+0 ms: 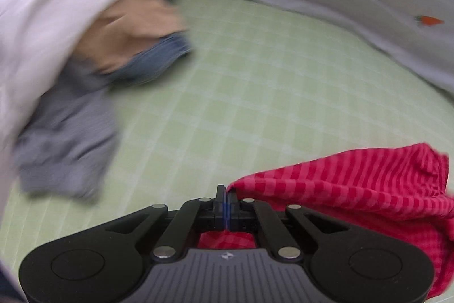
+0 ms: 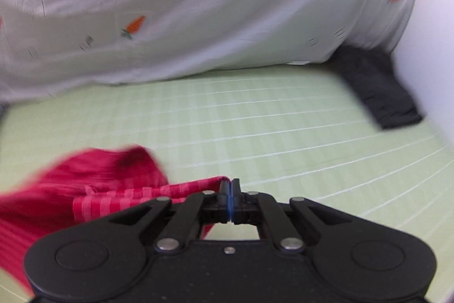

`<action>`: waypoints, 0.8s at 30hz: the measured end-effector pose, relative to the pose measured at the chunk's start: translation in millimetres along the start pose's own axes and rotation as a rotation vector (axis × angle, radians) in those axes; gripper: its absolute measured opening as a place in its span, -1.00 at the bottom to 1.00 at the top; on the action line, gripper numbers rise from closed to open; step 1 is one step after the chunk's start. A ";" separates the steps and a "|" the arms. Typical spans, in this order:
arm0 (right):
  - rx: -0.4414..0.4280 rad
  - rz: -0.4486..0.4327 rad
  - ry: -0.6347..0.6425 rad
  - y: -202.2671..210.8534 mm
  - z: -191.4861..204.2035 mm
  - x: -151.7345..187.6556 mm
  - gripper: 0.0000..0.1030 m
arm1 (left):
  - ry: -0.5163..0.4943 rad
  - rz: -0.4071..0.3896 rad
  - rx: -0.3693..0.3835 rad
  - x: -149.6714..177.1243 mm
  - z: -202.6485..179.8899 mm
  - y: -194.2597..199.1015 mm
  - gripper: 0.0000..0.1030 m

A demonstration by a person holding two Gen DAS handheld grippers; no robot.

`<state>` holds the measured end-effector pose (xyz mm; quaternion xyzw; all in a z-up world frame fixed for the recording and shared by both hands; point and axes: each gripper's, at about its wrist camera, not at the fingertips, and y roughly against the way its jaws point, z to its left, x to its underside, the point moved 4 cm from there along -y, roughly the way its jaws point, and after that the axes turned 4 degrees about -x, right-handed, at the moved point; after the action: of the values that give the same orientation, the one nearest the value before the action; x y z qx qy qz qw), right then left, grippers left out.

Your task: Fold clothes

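A red striped garment [image 1: 354, 189] hangs between my two grippers above the pale green checked sheet [image 1: 255, 93]. My left gripper [image 1: 226, 190] is shut on one edge of it; the cloth spreads to its right and under it. My right gripper [image 2: 230, 185] is shut on another edge of the red garment [image 2: 99, 189], which bunches to its left. Both views are blurred by motion.
A heap of clothes lies at the left: a white piece [image 1: 51, 19], a tan one [image 1: 133, 27], blue [image 1: 159, 58] and grey [image 1: 68, 138]. A grey duvet with carrot prints [image 2: 198, 13] runs along the back. A dark folded garment [image 2: 377, 87] lies at the right.
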<state>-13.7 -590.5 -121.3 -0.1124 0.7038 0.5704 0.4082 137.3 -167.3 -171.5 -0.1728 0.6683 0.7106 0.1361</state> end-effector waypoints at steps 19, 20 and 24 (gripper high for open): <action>-0.092 0.125 -0.069 -32.3 -6.9 -1.6 0.74 | -0.261 -0.002 0.216 33.6 -157.3 42.6 0.31; -0.103 0.125 -0.073 -34.8 -5.5 -3.9 0.74 | -0.276 0.021 0.227 36.0 -166.5 37.4 0.31; -0.145 0.183 -0.077 -53.5 1.3 2.8 0.74 | -0.365 0.069 0.291 49.2 -191.1 27.2 0.32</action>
<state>18.5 -605.9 -161.3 -0.0546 0.6519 0.6585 0.3721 93.5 -361.6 -177.0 0.0029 0.7337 0.6304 0.2536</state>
